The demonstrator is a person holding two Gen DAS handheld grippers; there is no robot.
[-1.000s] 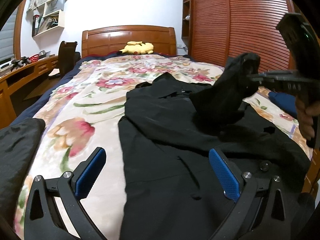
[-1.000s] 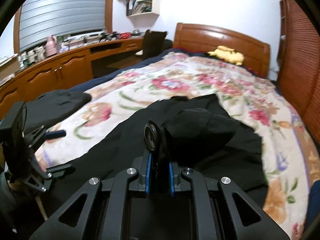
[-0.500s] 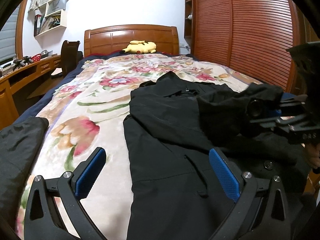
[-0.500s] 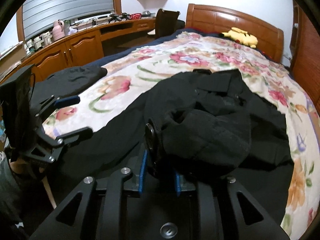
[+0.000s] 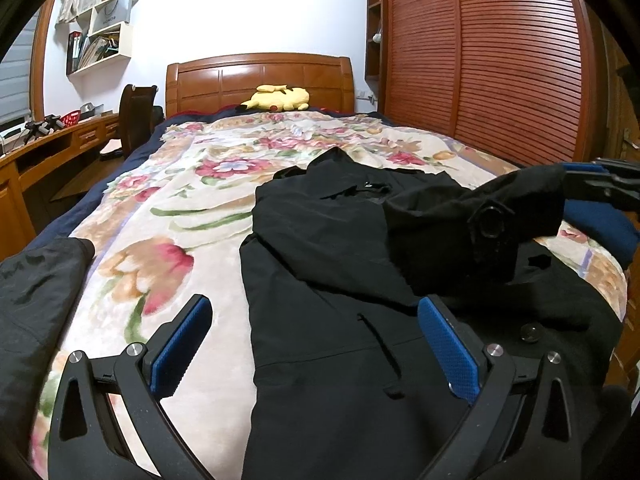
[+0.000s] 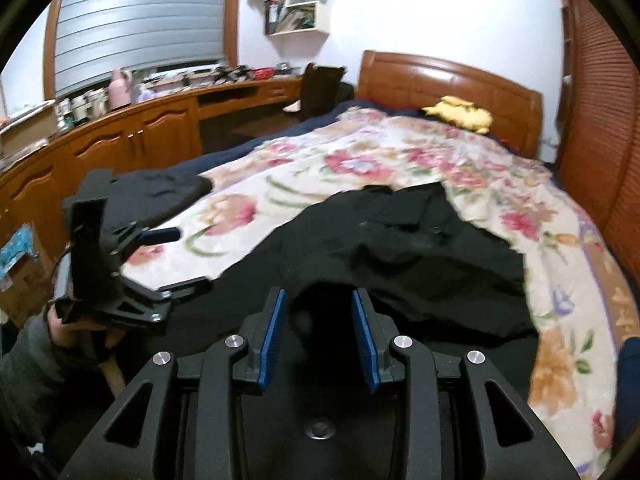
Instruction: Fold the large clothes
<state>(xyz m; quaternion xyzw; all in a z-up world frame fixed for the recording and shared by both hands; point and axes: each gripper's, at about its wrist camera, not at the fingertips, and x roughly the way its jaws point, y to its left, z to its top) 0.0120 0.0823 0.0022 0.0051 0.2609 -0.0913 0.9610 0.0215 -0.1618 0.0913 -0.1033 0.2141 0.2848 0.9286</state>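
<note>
Floral plush bedspread (image 5: 168, 216), matte black coat (image 5: 320, 280) rumpled, left gripper (image 5: 316, 344) jaws released, right gripper (image 6: 318, 330) jaws opening around sleeve fold.

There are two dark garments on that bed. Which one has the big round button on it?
The black coat spread mid-bed: a round button sits on its folded-over sleeve. The other dark garment, at the bed's left edge, shows none.

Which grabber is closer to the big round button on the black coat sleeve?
Right. The right gripper, jaws opening, is at the folded sleeve with the button; the left gripper hovers open over the coat's lower part.
</note>
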